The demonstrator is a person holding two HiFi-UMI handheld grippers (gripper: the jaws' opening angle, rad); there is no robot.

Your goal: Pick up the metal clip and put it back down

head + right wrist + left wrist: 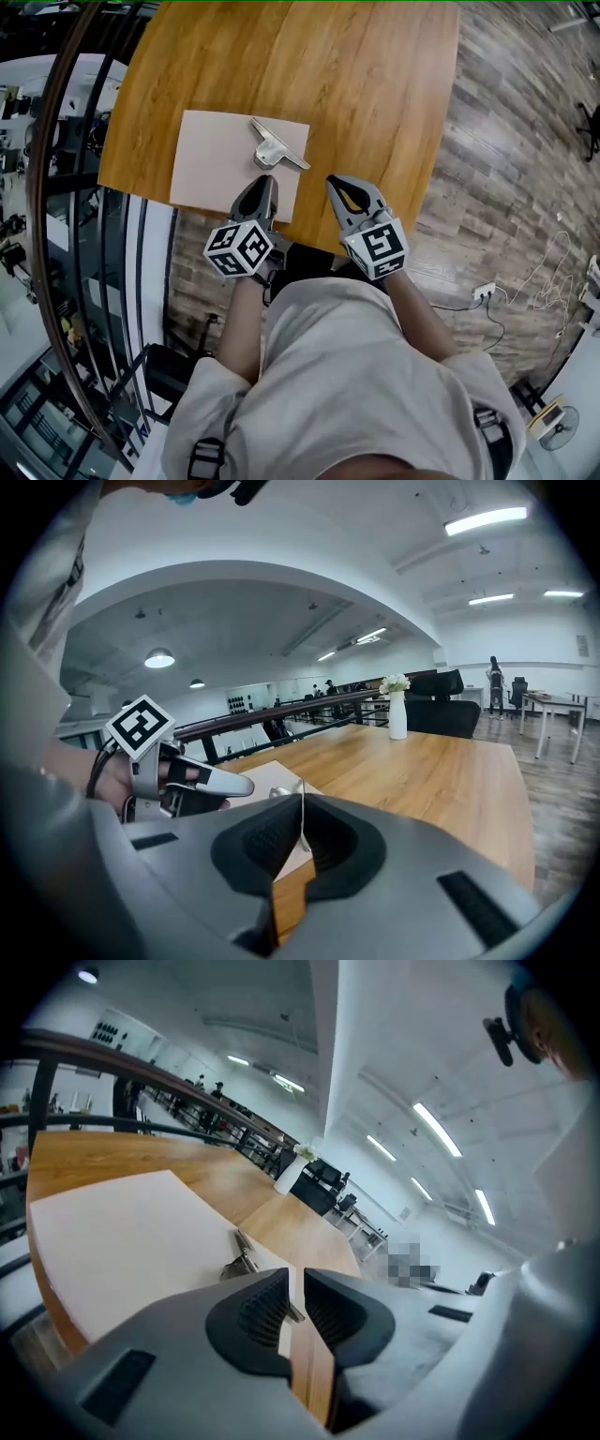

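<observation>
Metal clip [275,147] lies untouched at the far right of the beige sheet [211,159]. Left gripper [260,192] is over the sheet's near edge and right gripper [342,192] is just right of that edge, both with fingers closed and empty. Advised: open one gripper's fingers wide, straddle the clip's raised handle squarely, then close.

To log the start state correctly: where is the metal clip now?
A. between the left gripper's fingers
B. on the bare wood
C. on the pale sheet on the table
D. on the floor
C: the metal clip lies on the pale sheet on the wooden table.
</observation>
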